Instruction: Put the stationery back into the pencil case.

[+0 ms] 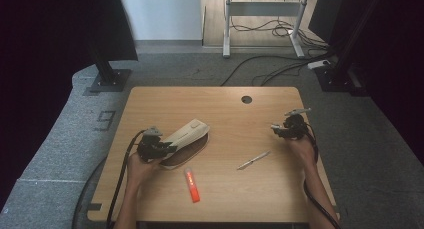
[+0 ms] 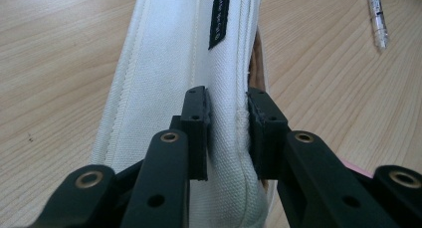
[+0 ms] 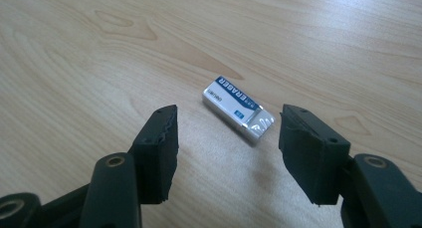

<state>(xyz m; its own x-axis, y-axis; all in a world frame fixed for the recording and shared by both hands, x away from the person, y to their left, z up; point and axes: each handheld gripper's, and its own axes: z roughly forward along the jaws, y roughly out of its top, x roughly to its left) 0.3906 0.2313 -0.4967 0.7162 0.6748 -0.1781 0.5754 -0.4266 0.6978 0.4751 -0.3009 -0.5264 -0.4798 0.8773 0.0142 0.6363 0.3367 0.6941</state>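
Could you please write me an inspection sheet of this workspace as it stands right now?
Surface: light wooden table, round hole near far edge.
Job's things: white canvas pencil case with brown inside, lying open-side toward the person; white eraser in blue printed sleeve, flat on the wood.
Clutter: red-orange flat marker-like stick; thin clear pen.
Grippers: left claw shut on the case's rim; right claw open, eraser just ahead, untouched.
Cables: black cable trailing from the left claw; more cables on the floor.
Surroundings: grey carpet, black stands, white desk frame.
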